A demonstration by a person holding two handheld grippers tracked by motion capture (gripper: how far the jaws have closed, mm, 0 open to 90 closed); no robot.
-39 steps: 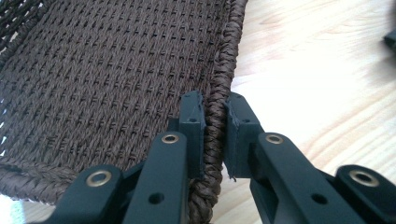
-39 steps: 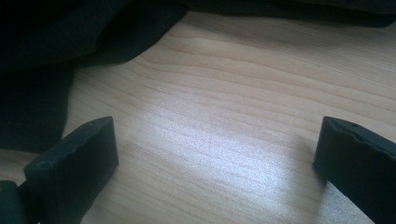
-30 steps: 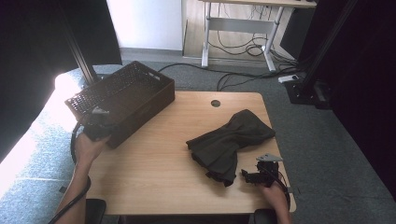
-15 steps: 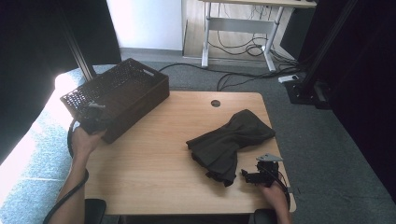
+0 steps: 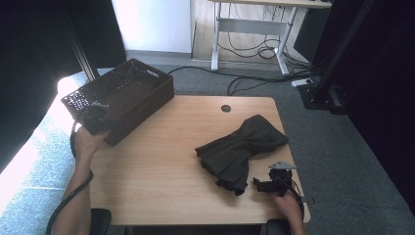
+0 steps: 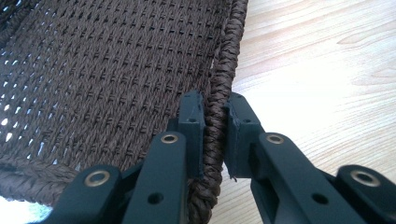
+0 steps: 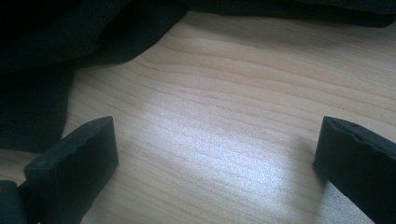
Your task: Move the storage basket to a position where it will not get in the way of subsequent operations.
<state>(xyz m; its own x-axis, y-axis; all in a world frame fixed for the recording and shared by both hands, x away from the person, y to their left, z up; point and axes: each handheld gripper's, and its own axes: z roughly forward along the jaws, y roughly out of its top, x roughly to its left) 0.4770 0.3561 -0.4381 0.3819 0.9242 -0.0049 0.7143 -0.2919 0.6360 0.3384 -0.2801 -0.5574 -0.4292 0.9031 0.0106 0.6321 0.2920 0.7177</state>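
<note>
1. Right gripper (image 5: 258, 185): jaws spread wide over bare wood, holding nothing; the right gripper view shows this gap.
2. One dark garment (image 5: 241, 149) lies mid-table, just beyond it.
3. Left gripper (image 6: 214, 122): jaws clamped on the braided rim of one woven basket (image 5: 122, 93) at the table (image 5: 161, 166)'s far-left corner.

No writing, labels, brand marks or numbers are showing legibly anywhere in these views. The basket (image 5: 122, 98), cloth (image 5: 242, 149) and table (image 5: 166, 166) are all appearing unmarked.

Hard daylight from the far left blows out the floor beside me; glare sheens the pale wooden counter (image 7: 233, 154), my black fingers (image 7: 74, 158) blurred close up.
</note>
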